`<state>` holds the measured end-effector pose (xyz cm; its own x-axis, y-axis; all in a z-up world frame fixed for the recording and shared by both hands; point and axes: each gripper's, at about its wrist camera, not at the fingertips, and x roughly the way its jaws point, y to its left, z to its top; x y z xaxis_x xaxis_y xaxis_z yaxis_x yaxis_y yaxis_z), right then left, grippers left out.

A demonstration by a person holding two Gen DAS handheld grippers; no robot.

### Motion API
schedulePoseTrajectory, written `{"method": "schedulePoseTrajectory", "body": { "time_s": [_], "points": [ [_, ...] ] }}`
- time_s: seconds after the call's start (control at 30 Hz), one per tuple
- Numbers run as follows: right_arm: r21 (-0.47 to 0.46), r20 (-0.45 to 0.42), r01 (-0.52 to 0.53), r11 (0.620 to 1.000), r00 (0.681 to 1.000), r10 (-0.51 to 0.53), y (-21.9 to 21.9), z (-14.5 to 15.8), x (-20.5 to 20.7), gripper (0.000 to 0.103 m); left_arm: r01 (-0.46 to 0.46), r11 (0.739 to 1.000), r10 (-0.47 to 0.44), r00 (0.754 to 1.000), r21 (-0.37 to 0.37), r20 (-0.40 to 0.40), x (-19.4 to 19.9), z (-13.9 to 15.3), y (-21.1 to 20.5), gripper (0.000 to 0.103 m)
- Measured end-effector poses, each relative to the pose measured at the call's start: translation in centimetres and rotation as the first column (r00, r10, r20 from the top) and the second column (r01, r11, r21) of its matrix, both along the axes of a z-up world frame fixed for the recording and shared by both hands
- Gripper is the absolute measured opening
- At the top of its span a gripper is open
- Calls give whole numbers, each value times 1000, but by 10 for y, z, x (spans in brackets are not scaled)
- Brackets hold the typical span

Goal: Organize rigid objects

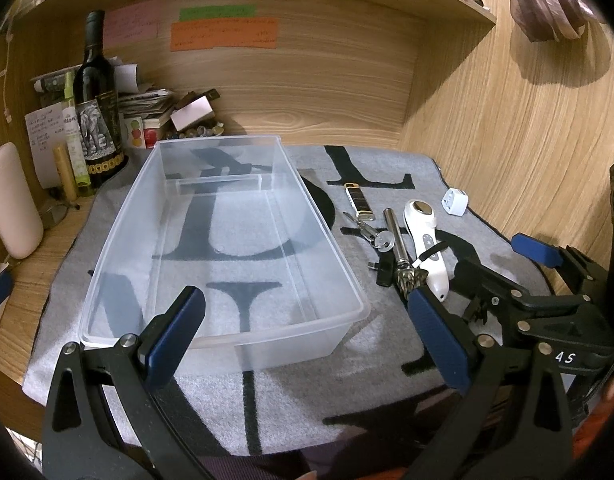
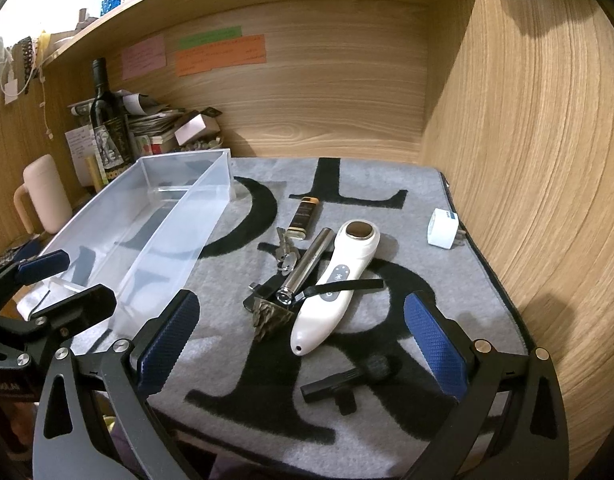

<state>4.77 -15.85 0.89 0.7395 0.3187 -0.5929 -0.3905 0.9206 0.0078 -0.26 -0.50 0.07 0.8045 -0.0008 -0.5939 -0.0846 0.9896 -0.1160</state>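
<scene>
At the far left of the desk (image 1: 23,288) stands a pink mug (image 2: 43,196), and behind it a dark bottle (image 1: 97,96) beside a pile of papers. Next comes the clear bin (image 1: 227,240), which lies on the grey mat (image 1: 347,380) with black letters. The bin holds nothing. My left claw (image 1: 303,336) hangs over the near end of the bin, its blue pads wide apart, and it grips nothing.

To the right of the bin, on the mat, the small things lie close together. A lighter (image 2: 303,216) is the farthest back. In front of it are the keys (image 2: 286,254), touching a metal tube (image 2: 307,266). At the near end of the tube sits a small woven piece (image 2: 269,316), partly over a black stick (image 2: 263,294). Just right of the tube lies the white handheld device (image 2: 335,284), with a black strap across it. Nearer to me, a black brush (image 2: 347,380) lies alone. A white plug (image 2: 443,232) rests well apart, near the right edge of the mat.

My right claw (image 2: 303,344) hovers above the device and the brush, its pads also wide apart and holding nothing.
</scene>
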Motion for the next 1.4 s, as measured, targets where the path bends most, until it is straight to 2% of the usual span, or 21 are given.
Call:
{"method": "schedulePoseTrajectory", "body": {
  "time_s": [1.4],
  "points": [
    [0, -2, -9, 1000, 1000, 9, 5, -1, -5, 102, -3, 1000, 3, 1000, -3, -1, -1, -1, 2, 103]
  ]
}}
